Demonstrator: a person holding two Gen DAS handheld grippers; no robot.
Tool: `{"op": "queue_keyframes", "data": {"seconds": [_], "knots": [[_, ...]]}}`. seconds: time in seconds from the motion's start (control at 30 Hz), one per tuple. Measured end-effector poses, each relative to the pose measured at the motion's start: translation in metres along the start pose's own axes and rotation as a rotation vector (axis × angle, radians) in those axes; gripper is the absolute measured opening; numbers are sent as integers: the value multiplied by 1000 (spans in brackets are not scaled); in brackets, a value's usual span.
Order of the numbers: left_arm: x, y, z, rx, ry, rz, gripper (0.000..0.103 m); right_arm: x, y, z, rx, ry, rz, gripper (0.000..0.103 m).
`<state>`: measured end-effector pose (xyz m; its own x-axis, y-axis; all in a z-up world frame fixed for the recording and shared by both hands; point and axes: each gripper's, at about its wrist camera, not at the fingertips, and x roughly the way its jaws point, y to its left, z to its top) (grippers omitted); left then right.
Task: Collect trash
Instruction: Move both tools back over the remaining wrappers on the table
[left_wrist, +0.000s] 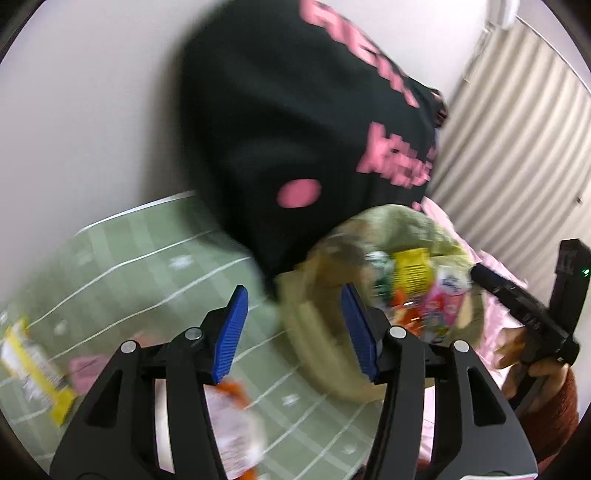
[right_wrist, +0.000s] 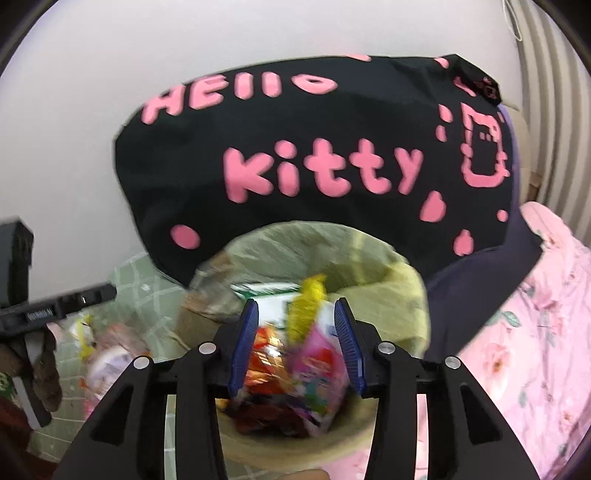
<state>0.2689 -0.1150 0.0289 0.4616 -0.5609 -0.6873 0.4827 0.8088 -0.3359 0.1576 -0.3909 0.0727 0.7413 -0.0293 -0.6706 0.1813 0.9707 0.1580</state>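
A round bin lined with a yellow-green bag (right_wrist: 391, 291) stands on the bed, full of bright snack wrappers (right_wrist: 314, 354). My right gripper (right_wrist: 295, 343) hangs open right over it. The blurred wrappers lie between and below its blue pads (right_wrist: 243, 347), and the pads do not press on them. My left gripper (left_wrist: 295, 325) is open with nothing between its fingers, just left of the bin (left_wrist: 424, 229), over the green checked sheet (left_wrist: 147, 266). Loose trash lies there: a yellow wrapper (left_wrist: 33, 369) and an orange-and-white wrapper (left_wrist: 232, 417).
A black cushion with pink lettering (right_wrist: 314, 147) leans against the white wall just behind the bin. A pink floral blanket (right_wrist: 535, 332) lies to the right. More wrappers (right_wrist: 107, 362) lie left of the bin. A hand holds the other tool's black body (left_wrist: 532, 314).
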Motion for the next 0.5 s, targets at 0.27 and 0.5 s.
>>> {"op": "queue_keyframes", "data": {"seconds": [0.27,0.5], "knots": [[-54,109,-49,-219,-39,208,51,18,68,4,-133,24,179,47],[-81,159,-90,-360,-51,272,55,49,146,-21,-275,153,338,48]]}}
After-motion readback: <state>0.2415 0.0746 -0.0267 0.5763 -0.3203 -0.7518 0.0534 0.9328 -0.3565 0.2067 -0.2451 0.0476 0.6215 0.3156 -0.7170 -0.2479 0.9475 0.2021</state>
